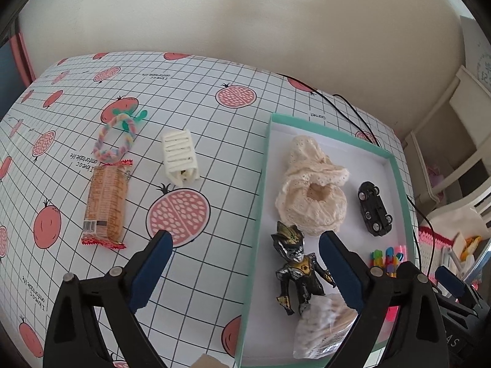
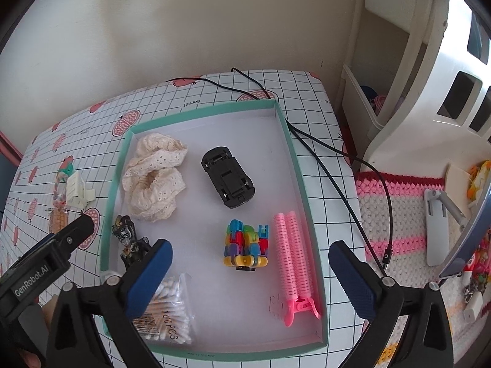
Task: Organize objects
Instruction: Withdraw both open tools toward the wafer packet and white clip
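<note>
A teal-rimmed box (image 1: 261, 184) (image 2: 302, 171) holds a cream lace scrunchie (image 1: 311, 190) (image 2: 153, 178), an upturned black toy car (image 1: 374, 210) (image 2: 228, 181), a black and gold figure (image 1: 299, 271) (image 2: 130, 239), a block toy (image 2: 247, 245), pink hair rollers (image 2: 291, 260) and a bag of cotton swabs (image 2: 167, 309). My left gripper (image 1: 245, 240) is open above the box's left rim, the figure between its fingers untouched. My right gripper (image 2: 250, 253) hangs open over the box. On the cloth lie a snack pack (image 1: 106, 204), a white clip (image 1: 181, 155) and a pastel braided ring (image 1: 115, 138).
The table has a grid cloth with pomegranate prints (image 1: 178, 214). A black cable (image 2: 337, 159) runs across the table's right corner and off its edge. White furniture (image 2: 429, 76) and a pink crocheted mat (image 2: 399, 220) lie to the right.
</note>
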`<state>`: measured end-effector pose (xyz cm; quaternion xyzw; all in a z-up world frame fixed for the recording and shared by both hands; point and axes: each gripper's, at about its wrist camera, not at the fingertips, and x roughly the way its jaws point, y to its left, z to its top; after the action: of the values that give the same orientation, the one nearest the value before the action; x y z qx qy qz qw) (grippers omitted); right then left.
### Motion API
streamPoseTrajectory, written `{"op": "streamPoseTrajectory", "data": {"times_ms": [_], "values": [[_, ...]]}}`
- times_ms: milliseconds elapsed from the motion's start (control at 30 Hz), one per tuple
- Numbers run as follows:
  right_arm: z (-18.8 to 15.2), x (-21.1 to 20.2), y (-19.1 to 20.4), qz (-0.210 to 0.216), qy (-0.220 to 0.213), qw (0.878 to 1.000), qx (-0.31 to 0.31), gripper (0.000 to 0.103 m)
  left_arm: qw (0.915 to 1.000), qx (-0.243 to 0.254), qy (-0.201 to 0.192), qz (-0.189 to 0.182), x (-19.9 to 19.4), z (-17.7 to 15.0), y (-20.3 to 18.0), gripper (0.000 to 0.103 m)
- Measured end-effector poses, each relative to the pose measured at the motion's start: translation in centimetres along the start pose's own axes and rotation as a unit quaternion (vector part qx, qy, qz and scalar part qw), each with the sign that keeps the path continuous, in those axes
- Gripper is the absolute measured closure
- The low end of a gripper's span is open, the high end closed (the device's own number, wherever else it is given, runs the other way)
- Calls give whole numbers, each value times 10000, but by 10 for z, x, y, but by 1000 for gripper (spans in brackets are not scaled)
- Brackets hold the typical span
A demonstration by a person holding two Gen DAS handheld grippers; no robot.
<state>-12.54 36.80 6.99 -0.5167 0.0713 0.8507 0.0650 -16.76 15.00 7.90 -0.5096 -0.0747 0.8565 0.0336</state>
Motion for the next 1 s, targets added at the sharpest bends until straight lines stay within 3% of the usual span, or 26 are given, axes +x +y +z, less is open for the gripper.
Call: {"op": "streamPoseTrajectory", "data": {"times_ms": [467,1000], "values": [[6,-1,14,59,-66,9999,126,0,9999,-101,-83,13,-8,13,30,7],[20,2,131,627,-197,9970,-403,0,9953,-865,-272,343,-28,42,148,7]]}}
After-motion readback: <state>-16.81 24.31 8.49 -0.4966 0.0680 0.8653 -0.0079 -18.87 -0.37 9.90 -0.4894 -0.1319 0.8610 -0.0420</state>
